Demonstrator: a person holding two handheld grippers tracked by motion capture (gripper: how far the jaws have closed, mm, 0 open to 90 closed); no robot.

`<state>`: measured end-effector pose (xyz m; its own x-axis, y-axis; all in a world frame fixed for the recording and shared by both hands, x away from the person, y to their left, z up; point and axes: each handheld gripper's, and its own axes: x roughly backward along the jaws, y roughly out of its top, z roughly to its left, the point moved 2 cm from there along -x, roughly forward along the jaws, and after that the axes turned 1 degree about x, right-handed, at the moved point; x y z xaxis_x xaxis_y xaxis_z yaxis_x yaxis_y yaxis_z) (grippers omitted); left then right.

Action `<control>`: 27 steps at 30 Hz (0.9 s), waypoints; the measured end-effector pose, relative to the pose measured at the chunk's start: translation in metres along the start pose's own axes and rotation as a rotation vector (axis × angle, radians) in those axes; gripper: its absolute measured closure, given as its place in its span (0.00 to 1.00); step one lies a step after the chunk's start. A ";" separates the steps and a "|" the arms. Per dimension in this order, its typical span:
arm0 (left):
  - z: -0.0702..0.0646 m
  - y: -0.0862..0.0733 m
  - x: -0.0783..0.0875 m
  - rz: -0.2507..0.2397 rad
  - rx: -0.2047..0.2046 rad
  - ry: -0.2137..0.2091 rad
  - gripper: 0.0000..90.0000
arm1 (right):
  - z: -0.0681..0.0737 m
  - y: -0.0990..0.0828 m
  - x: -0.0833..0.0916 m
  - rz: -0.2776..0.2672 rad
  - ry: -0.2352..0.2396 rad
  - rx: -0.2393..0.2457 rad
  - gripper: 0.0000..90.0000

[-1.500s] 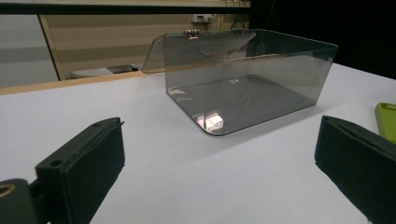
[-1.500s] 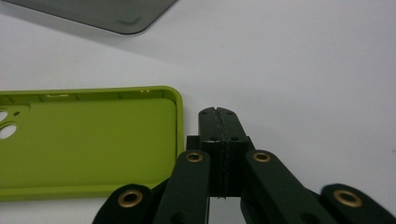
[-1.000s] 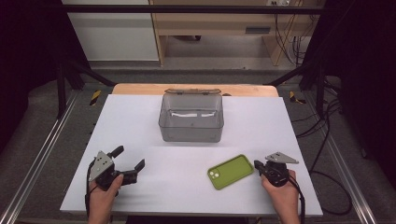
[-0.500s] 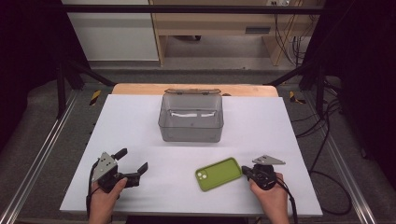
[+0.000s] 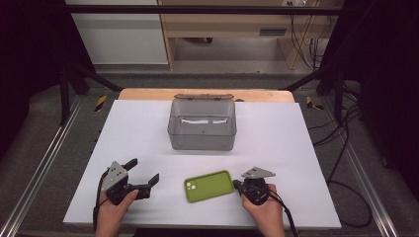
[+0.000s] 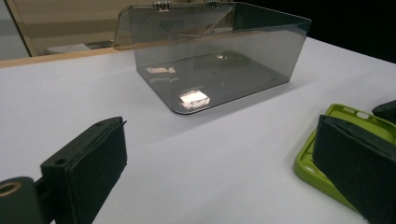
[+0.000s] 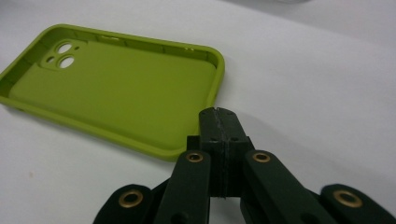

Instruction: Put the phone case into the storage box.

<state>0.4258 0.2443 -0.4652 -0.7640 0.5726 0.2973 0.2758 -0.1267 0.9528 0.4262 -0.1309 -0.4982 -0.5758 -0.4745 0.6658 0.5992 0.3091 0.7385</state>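
A lime-green phone case [image 5: 209,186] lies flat on the white table [image 5: 296,148], hollow side up, camera holes toward the left. My right gripper [image 5: 236,185] is at the case's right end, jaws shut. In the right gripper view the closed tips [image 7: 218,116] meet the rim of the case [image 7: 116,88] with nothing between them. My left gripper [image 5: 144,170] rests open at the front left, apart from the case. In the left gripper view the wide-apart gripper [image 6: 219,163] faces the smoky box [image 6: 210,51], and the case [image 6: 348,114] sits behind the right jaw.
A smoky transparent box [image 5: 202,126] with its lid flipped back stands at the middle rear of the table, with what looks like a pale patch on its floor. A wooden strip [image 5: 207,95] runs along the far table edge. Dark floor and cables surround the table.
My right gripper has moved left along the table's front, and the green case has slid left ahead of it. The left gripper has stayed almost where it was.
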 end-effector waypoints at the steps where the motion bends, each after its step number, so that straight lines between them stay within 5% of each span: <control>1: 0.000 0.000 0.000 0.001 0.002 0.000 0.03 | 0.003 0.001 -0.002 -0.002 0.005 0.007 1.00; 15: -0.003 -0.004 -0.005 0.048 -0.004 -0.012 0.04 | 0.047 0.015 -0.025 -0.005 0.083 0.046 1.00; 18: 0.000 -0.005 -0.006 0.055 -0.003 -0.007 0.04 | 0.066 0.021 -0.034 0.000 0.109 0.080 1.00; 27: 0.008 -0.005 -0.003 0.045 0.013 0.016 0.04 | 0.091 0.031 -0.049 0.009 0.148 0.110 1.00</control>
<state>0.4315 0.2502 -0.4714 -0.7602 0.5532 0.3407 0.3177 -0.1410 0.9377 0.4218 -0.0229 -0.4981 -0.4778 -0.5845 0.6558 0.5349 0.3985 0.7450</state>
